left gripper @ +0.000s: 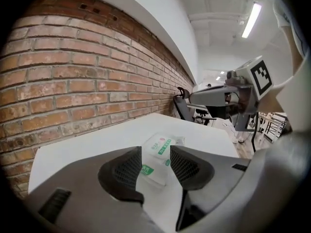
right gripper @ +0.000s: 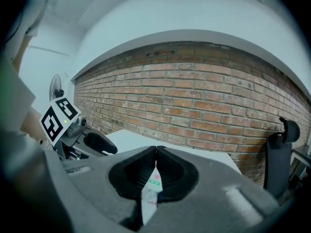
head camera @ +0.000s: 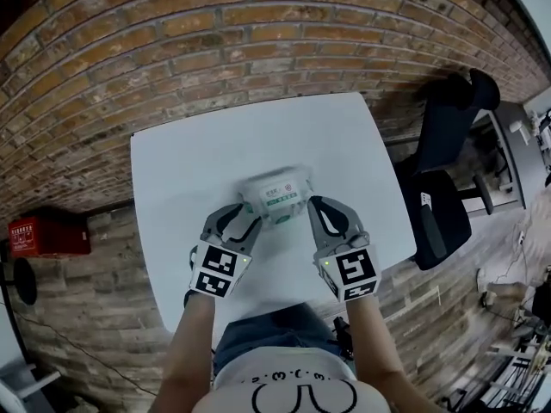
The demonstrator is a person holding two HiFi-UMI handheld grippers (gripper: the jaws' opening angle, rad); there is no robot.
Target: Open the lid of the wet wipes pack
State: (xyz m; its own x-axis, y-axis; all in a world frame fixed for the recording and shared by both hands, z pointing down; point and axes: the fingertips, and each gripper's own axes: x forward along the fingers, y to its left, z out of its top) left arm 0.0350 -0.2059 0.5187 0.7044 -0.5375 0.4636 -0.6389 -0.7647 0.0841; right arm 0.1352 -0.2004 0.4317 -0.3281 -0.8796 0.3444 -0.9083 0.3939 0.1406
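White plastic with a green label, the wet wipes pack (head camera: 277, 193) lay mid-frame on the white table (head camera: 189, 162), its long axis running across the frame and its lid apparently not yet lifted. The left gripper (head camera: 249, 214) was just at its lower left, jaws spread with the pack ahead between them, gripping nothing. The right gripper (head camera: 316, 206) was just at its lower right, clenched empty. Both were about equally near.

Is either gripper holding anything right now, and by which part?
Nothing is held. The left gripper has its jaws open, facing the wet wipes pack lying on the table; the right gripper has its jaws shut on nothing, beside the pack.
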